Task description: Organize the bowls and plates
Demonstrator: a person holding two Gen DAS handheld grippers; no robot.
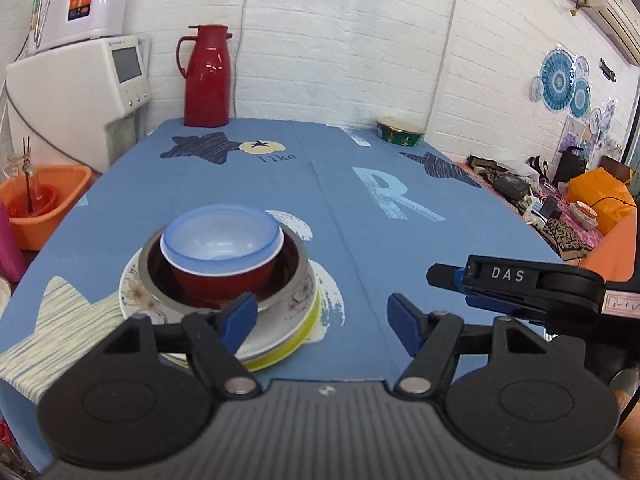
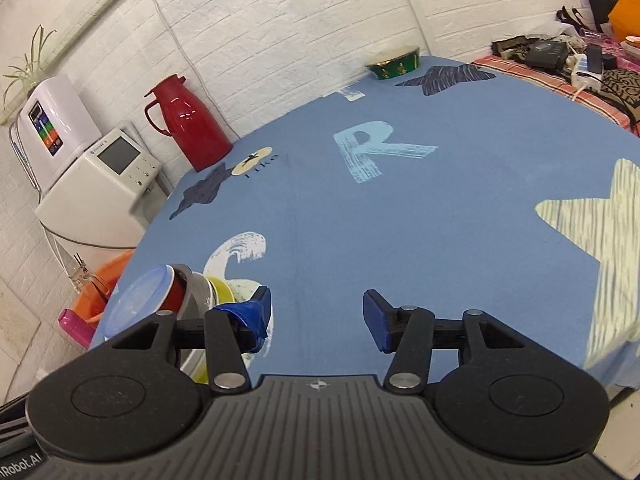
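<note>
On the blue tablecloth [image 1: 352, 248] before you, the stacked bowls and plates [image 1: 218, 276] sit near your left gripper [image 1: 322, 326]; its jaws gape wide, holding nothing. Your right gripper [image 2: 316, 316] is likewise spread, empty, beside the stack.

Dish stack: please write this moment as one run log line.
stack: blue bowl on top | left gripper: open, empty | right gripper: open, empty | green bowl: apart

Glossy red flask [image 1: 206, 76], matt tablecloth [image 1: 344, 184]

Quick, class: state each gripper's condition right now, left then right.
Left gripper: open, holding nothing.
Right gripper: open, holding nothing.
</note>
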